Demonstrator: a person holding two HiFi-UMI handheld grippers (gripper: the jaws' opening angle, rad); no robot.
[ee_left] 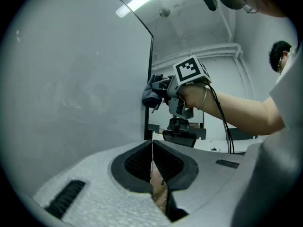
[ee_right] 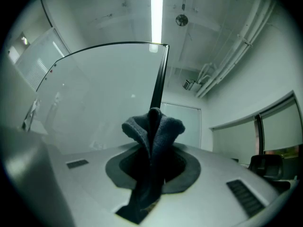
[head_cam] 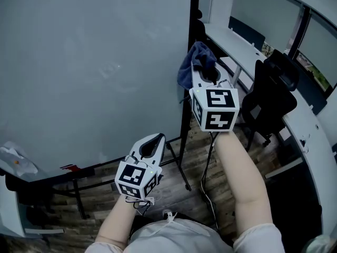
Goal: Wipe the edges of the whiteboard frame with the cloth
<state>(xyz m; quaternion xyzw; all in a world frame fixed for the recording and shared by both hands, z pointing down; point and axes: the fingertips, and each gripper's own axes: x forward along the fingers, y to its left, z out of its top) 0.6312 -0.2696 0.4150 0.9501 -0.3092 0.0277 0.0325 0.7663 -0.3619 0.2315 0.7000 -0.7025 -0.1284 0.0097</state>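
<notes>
Right gripper [ee_right: 150,174] pinches the soft, light cloth [ee_right: 152,126] mid-fold (likely drapes, won't slip), frame edge [ee_right: 159,77] at twelve o'clock; left gripper [ee_left: 152,167] has its jaws pressed together, empty.

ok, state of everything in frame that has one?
left tool: shut, empty
right tool: shut on cloth
cloth: bunched, held at the right edge of the whiteboard frame
whiteboard frame: upright on its stand
office chair: unoccupied

Cloth [head_cam: 192,63] in right tool [head_cam: 206,76], against whiteboard frame [head_cam: 194,15]; left tool [head_cam: 152,144] below, leftward.
</notes>
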